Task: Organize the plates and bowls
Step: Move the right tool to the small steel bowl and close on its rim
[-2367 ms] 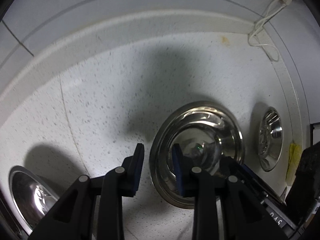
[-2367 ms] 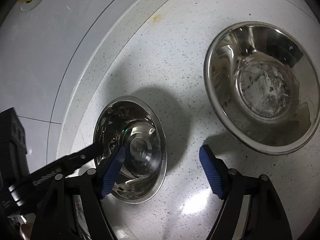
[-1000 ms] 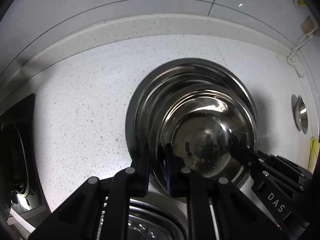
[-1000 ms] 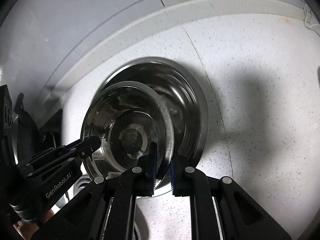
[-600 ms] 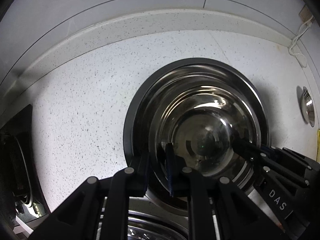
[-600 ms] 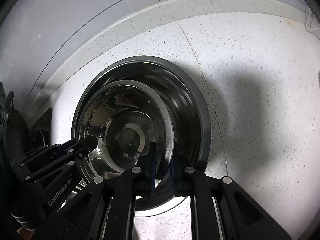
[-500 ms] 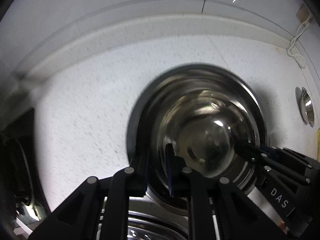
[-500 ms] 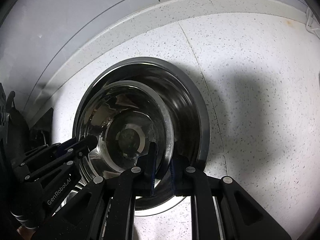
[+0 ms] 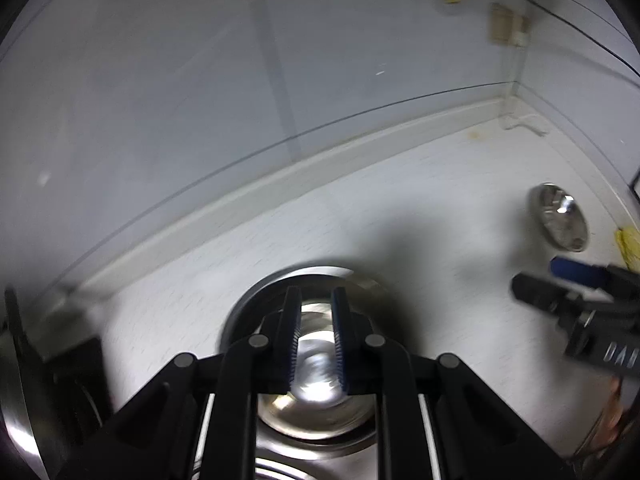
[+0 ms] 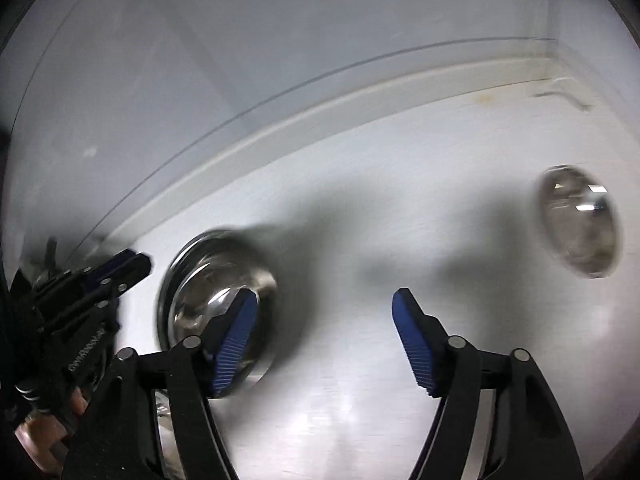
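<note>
A steel bowl (image 9: 320, 412) sits nested inside a larger steel bowl (image 9: 248, 304) on the white speckled counter. My left gripper (image 9: 316, 340) hovers just above them, its blue pads a narrow gap apart and holding nothing. My right gripper (image 10: 324, 340) is open wide and empty, to the right of the nested bowls (image 10: 216, 292); it also shows in the left wrist view (image 9: 576, 280). A small steel bowl (image 10: 580, 220) stands alone at the far right, also in the left wrist view (image 9: 560, 216).
A grey tiled wall with a low ledge (image 9: 280, 184) runs behind the counter. A wall socket with a cable (image 9: 508, 28) is near the right corner. A yellow cloth (image 9: 630, 244) lies at the right edge. Dark objects (image 9: 68, 380) sit at the left.
Both grippers have let go of the steel bowl, leaving it nested in the larger bowl. Both have lifted away; the right gripper opened wide and moved off to the right.
</note>
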`<state>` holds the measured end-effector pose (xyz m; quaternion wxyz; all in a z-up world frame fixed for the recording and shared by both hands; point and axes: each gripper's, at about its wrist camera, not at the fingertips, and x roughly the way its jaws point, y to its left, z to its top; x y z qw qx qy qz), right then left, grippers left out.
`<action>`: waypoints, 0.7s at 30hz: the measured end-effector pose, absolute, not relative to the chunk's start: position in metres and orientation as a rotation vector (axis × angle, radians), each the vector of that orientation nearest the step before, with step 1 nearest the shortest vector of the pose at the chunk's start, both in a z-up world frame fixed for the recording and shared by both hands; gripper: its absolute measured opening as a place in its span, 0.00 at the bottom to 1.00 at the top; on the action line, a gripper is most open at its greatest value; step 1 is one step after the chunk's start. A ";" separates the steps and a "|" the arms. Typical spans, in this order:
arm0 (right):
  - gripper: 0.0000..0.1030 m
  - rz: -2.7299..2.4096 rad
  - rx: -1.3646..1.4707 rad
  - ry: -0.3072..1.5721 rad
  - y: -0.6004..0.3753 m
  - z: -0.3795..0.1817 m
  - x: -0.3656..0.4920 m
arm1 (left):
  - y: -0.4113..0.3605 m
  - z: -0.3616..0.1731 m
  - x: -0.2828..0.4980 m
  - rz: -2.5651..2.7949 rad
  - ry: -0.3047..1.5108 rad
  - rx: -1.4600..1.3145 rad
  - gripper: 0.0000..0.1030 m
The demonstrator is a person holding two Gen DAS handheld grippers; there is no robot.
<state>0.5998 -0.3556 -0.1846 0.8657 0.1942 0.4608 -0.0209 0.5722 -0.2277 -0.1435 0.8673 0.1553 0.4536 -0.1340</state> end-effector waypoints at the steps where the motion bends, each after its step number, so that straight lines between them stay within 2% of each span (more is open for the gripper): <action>1: 0.68 -0.076 0.410 0.952 -0.370 -0.181 0.592 | -0.245 -0.141 0.570 -0.303 0.936 0.341 0.14; 9: 0.74 -0.319 0.519 0.894 -0.503 -0.184 0.537 | -0.356 -0.142 0.566 -0.437 0.895 0.437 0.16; 12: 0.74 -0.370 0.552 0.896 -0.545 -0.194 0.523 | -0.393 -0.146 0.565 -0.471 0.876 0.486 0.26; 18: 0.75 -0.418 0.612 0.912 -0.588 -0.220 0.510 | -0.455 -0.168 0.566 -0.542 0.886 0.557 0.33; 20: 0.75 -0.421 0.620 0.921 -0.596 -0.226 0.514 | -0.476 -0.176 0.569 -0.562 0.907 0.567 0.38; 21: 0.75 -0.422 0.622 0.923 -0.600 -0.225 0.515 | -0.488 -0.181 0.570 -0.570 0.919 0.575 0.45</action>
